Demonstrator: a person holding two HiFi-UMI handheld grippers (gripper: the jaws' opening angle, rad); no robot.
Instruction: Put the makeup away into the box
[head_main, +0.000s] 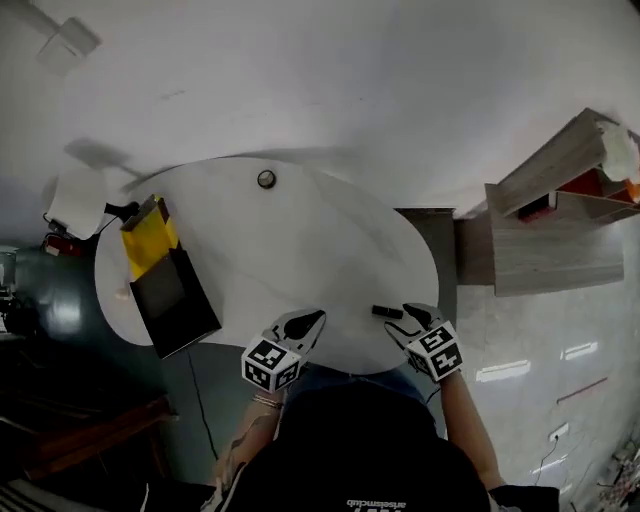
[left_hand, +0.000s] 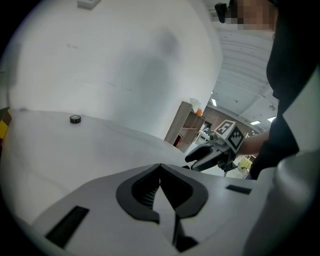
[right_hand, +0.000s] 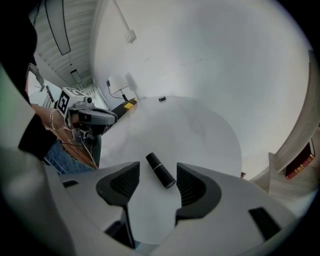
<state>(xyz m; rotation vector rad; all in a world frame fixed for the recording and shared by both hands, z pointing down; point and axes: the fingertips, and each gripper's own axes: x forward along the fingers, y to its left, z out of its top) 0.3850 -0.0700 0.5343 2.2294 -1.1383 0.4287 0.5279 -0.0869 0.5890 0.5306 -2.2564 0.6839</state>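
A black lipstick tube (head_main: 387, 312) lies near the front right edge of the white oval table (head_main: 300, 250). In the right gripper view the lipstick (right_hand: 160, 170) lies on the table between the pads of my right gripper (right_hand: 157, 182), which is open and does not touch it. My left gripper (left_hand: 160, 169) is shut and empty, hanging over the table's front edge (head_main: 305, 322). A small round black makeup pot (head_main: 266, 179) sits at the far side of the table. The black box (head_main: 175, 300) with its yellow lid (head_main: 148, 240) folded back stands open at the table's left.
Wooden shelves (head_main: 560, 230) stand to the right of the table. A white wall plate (head_main: 75, 200) with cables sits behind the box. The table backs onto a white wall. My right gripper (left_hand: 212, 152) shows in the left gripper view.
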